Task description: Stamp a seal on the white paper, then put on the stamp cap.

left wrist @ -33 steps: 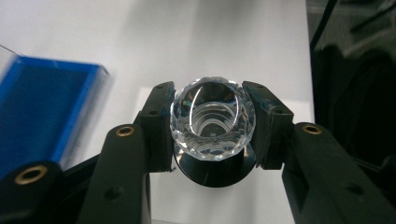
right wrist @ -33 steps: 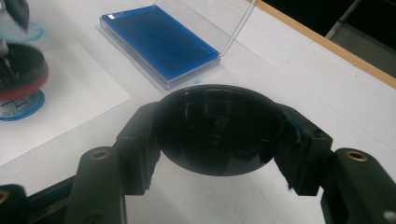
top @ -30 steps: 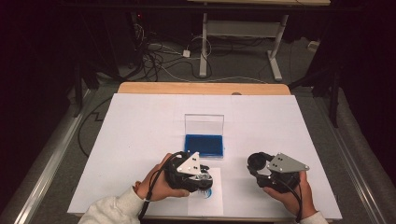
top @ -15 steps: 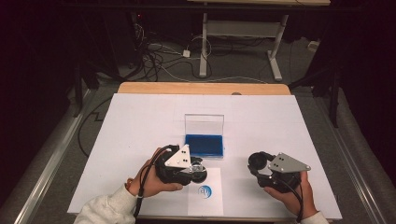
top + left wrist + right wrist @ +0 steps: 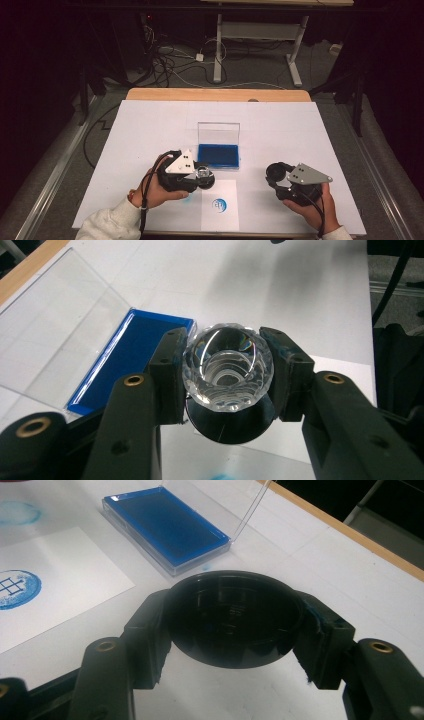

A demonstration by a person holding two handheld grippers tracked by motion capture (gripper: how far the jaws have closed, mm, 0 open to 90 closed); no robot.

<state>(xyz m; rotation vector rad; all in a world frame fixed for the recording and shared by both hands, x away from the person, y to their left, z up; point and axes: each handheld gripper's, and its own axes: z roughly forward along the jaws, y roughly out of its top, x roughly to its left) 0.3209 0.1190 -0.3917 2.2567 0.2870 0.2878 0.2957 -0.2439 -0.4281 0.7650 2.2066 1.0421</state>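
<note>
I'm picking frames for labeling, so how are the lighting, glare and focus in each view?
High view: bright table, dark surroundings, soft detail. Left gripper view: faceted clear stamp glints, sharp; nearest jaw parts blur. Right gripper view: glossy black cap mirrors the room; ink pad and stamped paper slightly soft.

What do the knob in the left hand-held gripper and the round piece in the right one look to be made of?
Faceted knob: clear glass or acrylic, polished; it is see-through, with cut facets and bright glints. Which of the two cannot be told.
Round black cap: probably glossy plastic, since its dark, smooth surface mirrors faint reflections.
</note>
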